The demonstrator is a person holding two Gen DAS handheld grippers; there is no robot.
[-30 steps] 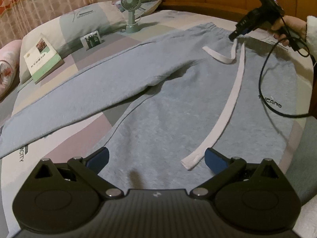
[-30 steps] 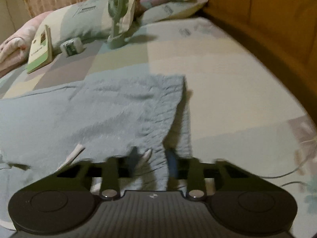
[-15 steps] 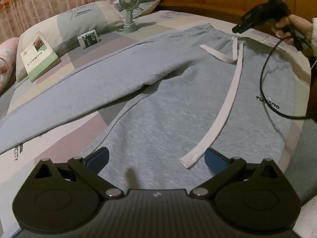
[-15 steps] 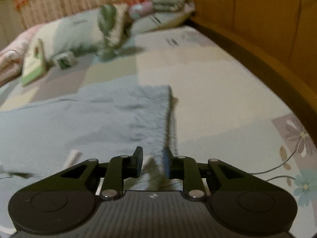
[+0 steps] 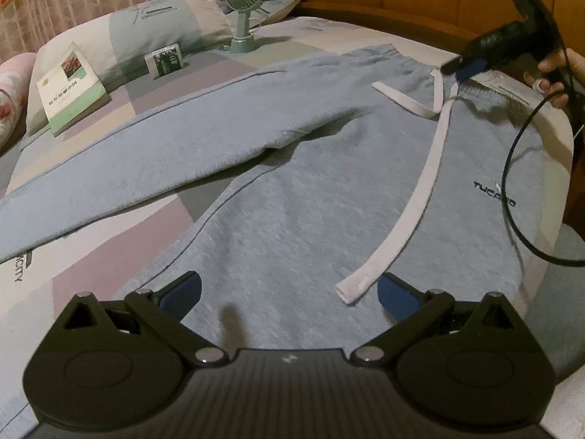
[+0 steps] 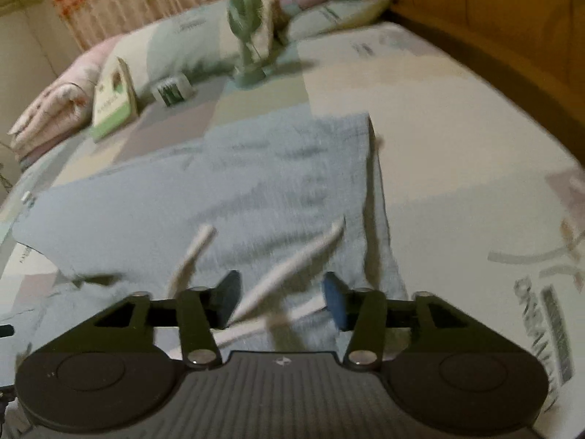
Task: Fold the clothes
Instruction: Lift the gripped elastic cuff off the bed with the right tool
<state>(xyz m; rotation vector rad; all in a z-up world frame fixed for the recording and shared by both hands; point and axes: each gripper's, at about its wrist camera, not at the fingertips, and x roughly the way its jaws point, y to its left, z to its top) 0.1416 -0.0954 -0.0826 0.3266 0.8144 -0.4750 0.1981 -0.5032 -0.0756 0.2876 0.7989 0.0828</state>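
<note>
Grey sweatpants (image 5: pixel 329 190) lie spread flat ahead of both wide-open, empty grippers, left gripper (image 5: pixel 289 292) and right gripper (image 6: pixel 279 300), seemingly ready for folding.

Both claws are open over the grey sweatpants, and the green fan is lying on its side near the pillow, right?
Not quite: the green fan stands upright on its base near the pillow, as the left wrist view shows. Both claws, left and right, are open over the grey sweatpants.
</note>
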